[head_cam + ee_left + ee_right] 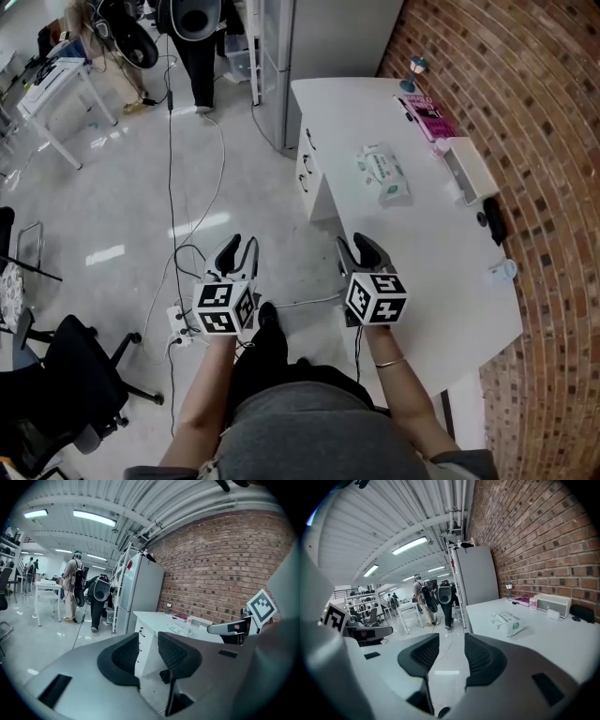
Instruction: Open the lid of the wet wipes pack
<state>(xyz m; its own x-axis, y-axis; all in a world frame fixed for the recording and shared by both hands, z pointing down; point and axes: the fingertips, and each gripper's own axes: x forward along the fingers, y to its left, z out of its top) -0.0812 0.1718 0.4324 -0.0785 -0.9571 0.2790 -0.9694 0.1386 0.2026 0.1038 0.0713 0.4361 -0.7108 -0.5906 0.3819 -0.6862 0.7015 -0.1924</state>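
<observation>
The red brick wall (525, 112) runs along the right, rough and matte, and the glossy pale floor (122, 197) spreads out to the left. Between them stands the white counter (441, 272), smooth, with a rounded near edge and a drawer unit (305, 173) under its left side.

Your two bare forearms reach forward side by side, roughly parallel, with both tools tipped a little downward. Your right forearm (398, 394) wears a thin bracelet at the wrist and carries the right tool (361, 246) over the near left edge of the counter. Your left forearm (202, 394) holds the left tool (236, 246) out over the floor, left of the counter.

Each tool has a grey moulded body, a cube with black and white square markers at the back, and dark curved pads with a fine ribbed texture. In the left gripper view the left tool (148, 639) has its jaws apart with nothing between them. In the right gripper view the right tool (451, 641) also stands parted and empty.

The wet wipes pack (382, 173) lies flat on the counter, well ahead of the right tool and apart from both. It is a soft, pillowy white pack (508, 622) with green print. The lid is too small to tell whether it is up or down.
</observation>
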